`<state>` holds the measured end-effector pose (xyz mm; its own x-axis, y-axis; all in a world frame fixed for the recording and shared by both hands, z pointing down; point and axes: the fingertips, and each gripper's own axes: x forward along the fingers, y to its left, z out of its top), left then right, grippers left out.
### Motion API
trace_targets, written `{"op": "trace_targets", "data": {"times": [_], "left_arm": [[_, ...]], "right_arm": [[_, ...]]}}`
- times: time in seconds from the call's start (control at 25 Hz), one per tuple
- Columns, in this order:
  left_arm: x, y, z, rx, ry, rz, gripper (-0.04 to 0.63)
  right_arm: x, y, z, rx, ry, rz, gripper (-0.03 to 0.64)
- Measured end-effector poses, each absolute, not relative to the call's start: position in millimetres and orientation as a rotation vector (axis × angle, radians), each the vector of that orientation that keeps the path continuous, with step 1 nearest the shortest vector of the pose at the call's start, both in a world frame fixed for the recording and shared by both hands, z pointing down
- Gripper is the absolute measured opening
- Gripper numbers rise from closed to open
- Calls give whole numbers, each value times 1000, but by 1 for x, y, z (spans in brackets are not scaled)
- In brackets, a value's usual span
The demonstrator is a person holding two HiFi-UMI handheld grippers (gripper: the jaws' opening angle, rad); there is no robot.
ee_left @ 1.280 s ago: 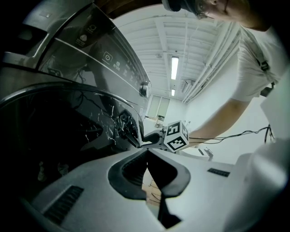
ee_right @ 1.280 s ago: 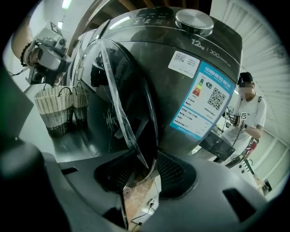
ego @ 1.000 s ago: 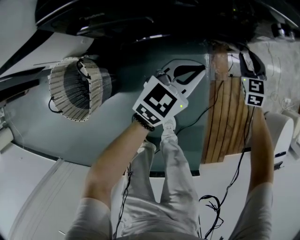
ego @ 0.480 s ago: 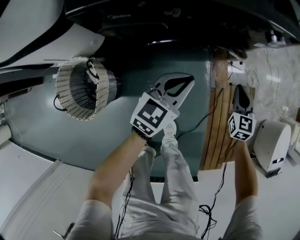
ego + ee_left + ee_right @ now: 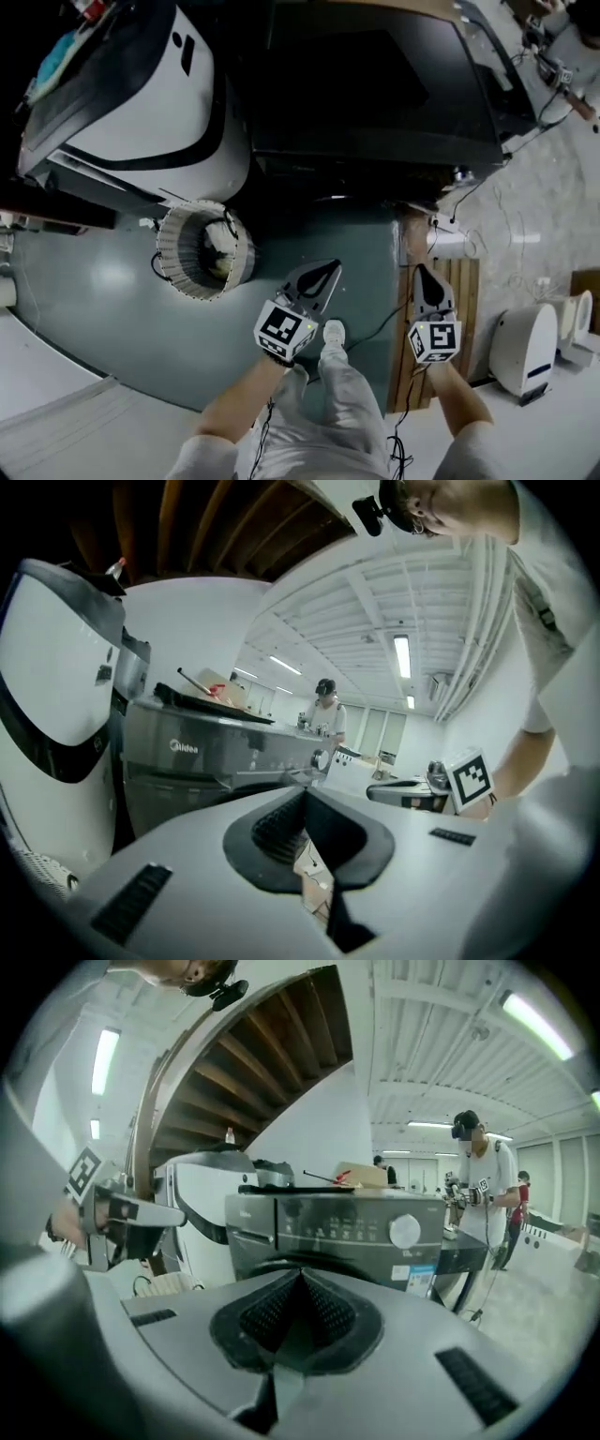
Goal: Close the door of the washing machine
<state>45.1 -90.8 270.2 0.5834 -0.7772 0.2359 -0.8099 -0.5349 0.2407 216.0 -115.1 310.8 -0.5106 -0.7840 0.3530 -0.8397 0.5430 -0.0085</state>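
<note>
The dark grey washing machine (image 5: 375, 84) stands ahead, its black top seen from above. In the right gripper view its control panel and knob (image 5: 405, 1231) face me, and the door's dark upper rim (image 5: 272, 1266) shows just over my jaws; I cannot tell whether it is latched. My left gripper (image 5: 328, 269) and right gripper (image 5: 422, 272) hang in front of the machine, apart from it. Both are shut with nothing between the pads. The left gripper (image 5: 302, 794) points at the machine's front (image 5: 187, 761). The right gripper (image 5: 300, 1279) points at the panel.
A white and black rounded machine (image 5: 141, 103) stands left of the washer. A ribbed laundry basket (image 5: 202, 251) lies on the grey floor below it. Wooden boards (image 5: 441, 319), cables and a small white appliance (image 5: 525, 352) are at the right. People stand in the background (image 5: 483, 1194).
The head view has risen and now takes in the washer's top. Both grippers have come away from the machine's front and sit lower and smaller in the picture.
</note>
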Motion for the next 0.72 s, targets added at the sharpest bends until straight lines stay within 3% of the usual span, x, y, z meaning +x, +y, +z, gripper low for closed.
{"op": "trace_targets", "data": {"times": [0.4,0.72], "left_arm": [[-14,-26,86,2538,-1467,-34,3],[-56,24,15,2566,-1605,-98,3]], "right_arm": [[193,-64,115,1409,-2618,220,11],[194,-32,13,1403,-2698,28,11]]}}
